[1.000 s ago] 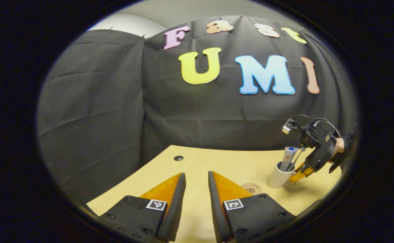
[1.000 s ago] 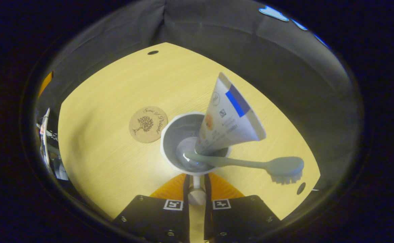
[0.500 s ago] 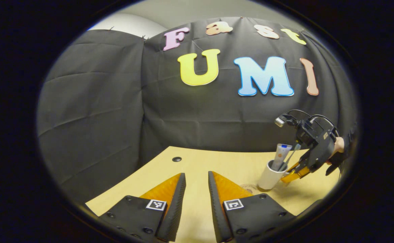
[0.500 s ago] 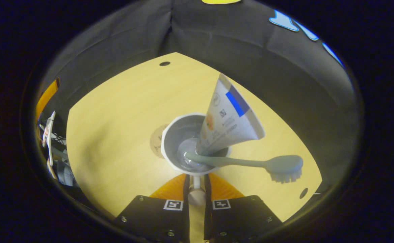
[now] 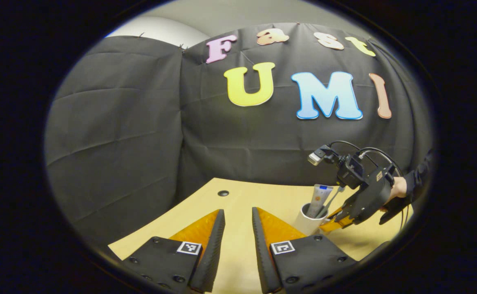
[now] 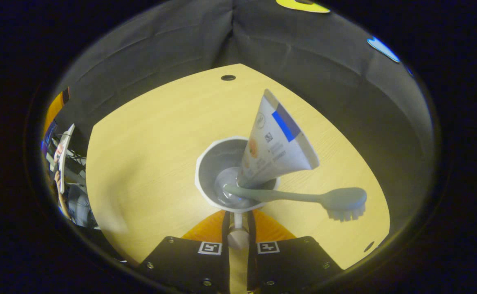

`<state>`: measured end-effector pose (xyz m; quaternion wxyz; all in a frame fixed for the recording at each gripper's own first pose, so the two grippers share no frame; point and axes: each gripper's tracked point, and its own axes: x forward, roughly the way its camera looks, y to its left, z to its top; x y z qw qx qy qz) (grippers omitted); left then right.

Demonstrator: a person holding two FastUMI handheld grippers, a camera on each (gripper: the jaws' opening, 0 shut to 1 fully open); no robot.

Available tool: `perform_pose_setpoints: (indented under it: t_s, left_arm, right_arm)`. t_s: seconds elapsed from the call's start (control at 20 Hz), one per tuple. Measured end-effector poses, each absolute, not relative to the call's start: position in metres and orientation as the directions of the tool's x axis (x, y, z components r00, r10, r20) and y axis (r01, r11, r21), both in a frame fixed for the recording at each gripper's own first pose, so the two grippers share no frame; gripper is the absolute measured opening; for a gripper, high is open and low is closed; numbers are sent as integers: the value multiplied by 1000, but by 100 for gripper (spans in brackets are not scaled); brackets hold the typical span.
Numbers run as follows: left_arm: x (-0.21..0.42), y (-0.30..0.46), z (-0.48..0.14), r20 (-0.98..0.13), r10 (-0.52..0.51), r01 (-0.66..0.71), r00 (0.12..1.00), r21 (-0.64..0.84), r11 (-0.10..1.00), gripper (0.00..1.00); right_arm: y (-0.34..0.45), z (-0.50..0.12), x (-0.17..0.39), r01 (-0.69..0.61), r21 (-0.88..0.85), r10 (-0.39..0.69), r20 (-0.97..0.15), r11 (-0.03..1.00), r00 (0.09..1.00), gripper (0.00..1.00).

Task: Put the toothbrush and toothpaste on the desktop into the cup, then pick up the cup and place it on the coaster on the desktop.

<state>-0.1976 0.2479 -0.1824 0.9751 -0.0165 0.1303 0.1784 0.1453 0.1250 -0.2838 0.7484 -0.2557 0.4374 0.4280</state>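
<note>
In the right gripper view, the right gripper has its two fingers drawn close together on the small handle knob of the white cup, pinching it from both sides, with the cup just ahead of the fingertips over the wooden bench. The toothpaste stands in the cup, cap end down and its broad crimped end leaning up and out over the rim toward the bench's far right edge. The toothbrush also sits in the cup, its handle resting against the rim and its bristled head sticking out to the right, bristles facing down. Whether the cup rests on the bench or is held just above it cannot be told from this view. In the left gripper view, the left gripper is low over the near part of the bench, its fingers a narrow gap apart with nothing between them. Farther off toward the right side of the bench, the right gripper is held by a hand in a dark sleeve and meets the side of the cup, from which the toothpaste and the thin toothbrush rise. A small round hole lies near the far edge of the bench, close to the black cloth wall.
</note>
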Motion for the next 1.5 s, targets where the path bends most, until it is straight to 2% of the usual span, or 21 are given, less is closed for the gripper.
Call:
perform_pose_setpoints:
  t_s: [0.1, 0.15, 0.45, 0.5, 0.65, 0.7, 0.8, 0.9, 0.95, 1.0, 1.05, 1.3, 1.35, 1.4, 1.5]
  left_arm:
    - [-202, 251, -183, -263, 351, -362, 899, 7, 932, 43]
    - [-204, 254, -184, -265, 354, -366, 897, 5, 931, 47]
    - [-204, 260, -184, -257, 354, -367, 899, -1, 930, 51]
    - [-204, 259, -183, -256, 352, -365, 900, -3, 931, 47]
    - [-204, 255, -183, -254, 336, -350, 907, -11, 937, 47]
    - [-202, 252, -182, -253, 330, -344, 909, -12, 939, 43]
    - [-198, 246, -180, -249, 311, -325, 917, -15, 946, 47]
    - [-194, 235, -175, -242, 286, -299, 927, -15, 954, 43]
    - [-190, 230, -173, -239, 270, -282, 933, -16, 959, 47]
    - [-188, 224, -172, -236, 253, -264, 938, -17, 964, 43]
    - [-185, 218, -169, -230, 234, -245, 945, -20, 969, 47]
    - [-171, 186, -156, -214, 137, -152, 967, -54, 987, 47]
    - [-168, 179, -152, -209, 119, -134, 971, -61, 989, 43]
    - [-166, 173, -149, -204, 101, -116, 974, -65, 991, 47]
    - [-163, 161, -138, -185, 69, -81, 980, -60, 995, 47]
  right_arm:
    - [125, -284, 147, -862, -15, 406, -878, 506, 254, 17]
    - [124, -284, 147, -860, -24, 397, -880, 510, 260, 17]
    - [121, -288, 145, -847, -37, 360, -895, 531, 264, 17]
    - [122, -289, 145, -843, -33, 363, -893, 537, 267, 22]
    - [121, -285, 145, -836, -29, 374, -885, 547, 275, 29]
    - [121, -283, 146, -834, -27, 379, -882, 551, 279, 27]
    - [120, -278, 147, -824, -32, 386, -873, 566, 298, 26]
    - [113, -273, 146, -814, -35, 387, -868, 580, 312, 26]
    - [109, -270, 145, -807, -36, 387, -864, 589, 321, 26]
    - [105, -265, 144, -799, -40, 388, -858, 600, 335, 27]
    - [99, -259, 143, -789, -49, 389, -850, 612, 354, 27]
    - [74, -214, 131, -709, -76, 402, -779, 701, 481, 27]
    - [69, -202, 127, -683, -71, 404, -760, 727, 509, 27]
    - [64, -192, 124, -654, -67, 402, -741, 753, 538, 27]
    - [51, -170, 119, -586, -82, 377, -692, 806, 615, 26]
